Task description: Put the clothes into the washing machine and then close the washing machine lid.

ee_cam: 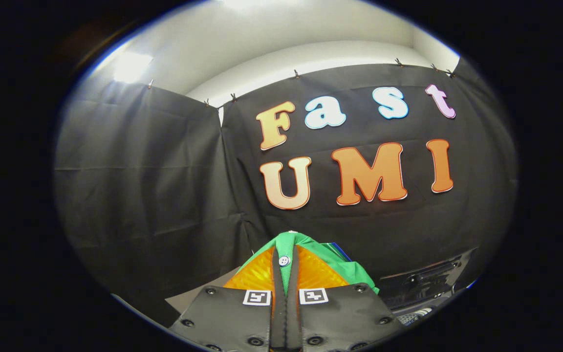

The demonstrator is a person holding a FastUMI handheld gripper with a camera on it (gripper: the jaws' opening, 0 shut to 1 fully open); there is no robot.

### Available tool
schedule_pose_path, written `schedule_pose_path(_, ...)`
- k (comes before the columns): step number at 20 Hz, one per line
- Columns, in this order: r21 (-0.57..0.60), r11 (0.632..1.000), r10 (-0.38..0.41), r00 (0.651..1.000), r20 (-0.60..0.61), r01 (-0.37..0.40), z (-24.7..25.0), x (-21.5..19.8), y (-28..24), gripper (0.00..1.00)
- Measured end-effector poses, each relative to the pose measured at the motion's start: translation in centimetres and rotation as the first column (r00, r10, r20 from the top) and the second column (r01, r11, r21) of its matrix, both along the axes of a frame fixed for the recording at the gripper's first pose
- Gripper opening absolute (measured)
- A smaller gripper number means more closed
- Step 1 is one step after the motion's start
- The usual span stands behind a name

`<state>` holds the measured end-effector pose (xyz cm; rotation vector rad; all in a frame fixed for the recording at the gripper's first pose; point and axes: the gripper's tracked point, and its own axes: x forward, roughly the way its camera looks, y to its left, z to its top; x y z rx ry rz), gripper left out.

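Green cloth with a white button [284,261] is bunching between our fingers [262,274], which are clenching on the garment [345,268] before the black booth wall [154,186].

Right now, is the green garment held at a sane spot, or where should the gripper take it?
The gripper is already shut on the green garment, fingers pinching the buttoned edge strip, with cloth bunched up beyond the tips. A thin folded edge suits narrow pads. I'd likely keep this grip, coming from above onto a raised fold.
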<state>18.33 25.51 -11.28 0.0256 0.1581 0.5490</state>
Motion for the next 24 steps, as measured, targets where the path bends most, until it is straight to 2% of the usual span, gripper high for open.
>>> schedule_pose_path(7,0.035,0.998,-0.056,0.997,0.045,0.054,3.7,2.3,-8.3,0.08)
schedule_pose_path(15,0.017,0.989,-0.149,0.988,0.042,0.148,4.5,4.5,-19.4,0.08)
schedule_pose_path(24,-0.032,0.974,-0.226,0.974,-0.034,0.225,-0.4,5.6,-29.3,0.08)
